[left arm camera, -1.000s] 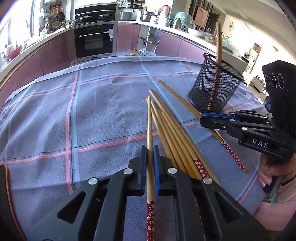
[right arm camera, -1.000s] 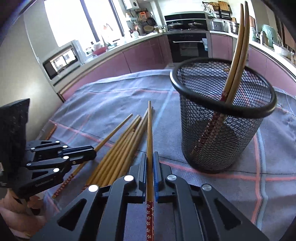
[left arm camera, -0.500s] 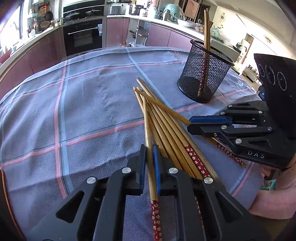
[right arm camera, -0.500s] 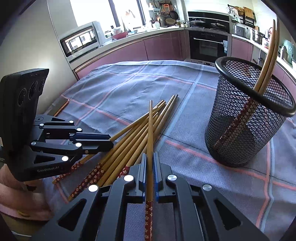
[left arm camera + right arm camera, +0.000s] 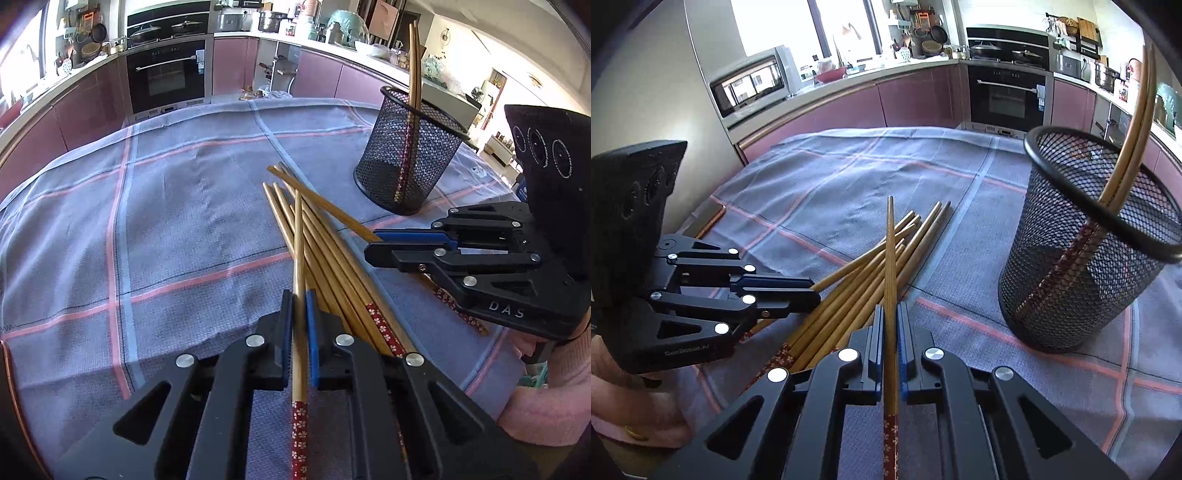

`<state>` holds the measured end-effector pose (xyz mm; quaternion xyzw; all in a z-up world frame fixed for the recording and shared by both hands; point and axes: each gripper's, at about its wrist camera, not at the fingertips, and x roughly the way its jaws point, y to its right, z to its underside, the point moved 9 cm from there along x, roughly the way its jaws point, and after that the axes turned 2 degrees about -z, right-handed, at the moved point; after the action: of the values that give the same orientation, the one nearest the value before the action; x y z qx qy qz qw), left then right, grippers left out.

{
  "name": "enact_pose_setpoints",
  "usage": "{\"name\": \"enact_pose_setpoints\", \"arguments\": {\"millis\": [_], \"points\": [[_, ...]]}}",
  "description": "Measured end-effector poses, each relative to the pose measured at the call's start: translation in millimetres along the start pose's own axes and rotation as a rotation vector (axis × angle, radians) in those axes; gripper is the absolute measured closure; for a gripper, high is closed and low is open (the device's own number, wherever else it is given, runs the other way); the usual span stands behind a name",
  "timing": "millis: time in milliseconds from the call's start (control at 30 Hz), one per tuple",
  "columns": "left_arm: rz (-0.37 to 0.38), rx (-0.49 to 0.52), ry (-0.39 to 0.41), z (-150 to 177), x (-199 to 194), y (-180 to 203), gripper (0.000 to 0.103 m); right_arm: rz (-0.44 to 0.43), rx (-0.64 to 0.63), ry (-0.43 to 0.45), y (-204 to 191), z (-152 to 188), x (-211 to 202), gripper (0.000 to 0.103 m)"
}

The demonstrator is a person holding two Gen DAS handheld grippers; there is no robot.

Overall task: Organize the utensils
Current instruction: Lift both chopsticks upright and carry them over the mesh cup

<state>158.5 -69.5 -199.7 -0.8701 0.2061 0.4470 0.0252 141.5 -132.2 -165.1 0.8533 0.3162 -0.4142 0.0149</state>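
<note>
My left gripper (image 5: 299, 299) is shut on one bamboo chopstick (image 5: 300, 251), gripped just ahead of its red flowered end, its tip reaching over the pile of loose chopsticks (image 5: 332, 266) on the cloth. My right gripper (image 5: 891, 310) is shut on another chopstick (image 5: 891, 258) the same way. Each shows in the other's view: right gripper (image 5: 373, 245), left gripper (image 5: 816, 297). The two held sticks cross above the pile (image 5: 849, 295). A black mesh holder (image 5: 406, 158) (image 5: 1089, 258) stands upright past the pile with two chopsticks (image 5: 1134, 129) leaning in it.
A grey-blue tablecloth (image 5: 166, 221) with pink lines covers the table. A pink sleeve (image 5: 546, 398) shows at the near right edge. Kitchen cabinets and an oven (image 5: 166, 74) lie beyond the far edge.
Both grippers keep their chopsticks. The right gripper has drawn back a little from the holder and nearer the left gripper, and its stick now lies more across the pile.
</note>
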Motion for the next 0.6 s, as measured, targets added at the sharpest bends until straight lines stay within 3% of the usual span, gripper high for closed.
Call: {"name": "enact_pose_setpoints", "arguments": {"millis": [600], "points": [[0.136, 0.019, 0.192, -47.6, -84.6, 25.2, 0.095, 0.004, 0.021, 0.226, 6.8, -29.4, -83.4, 0.097]]}}
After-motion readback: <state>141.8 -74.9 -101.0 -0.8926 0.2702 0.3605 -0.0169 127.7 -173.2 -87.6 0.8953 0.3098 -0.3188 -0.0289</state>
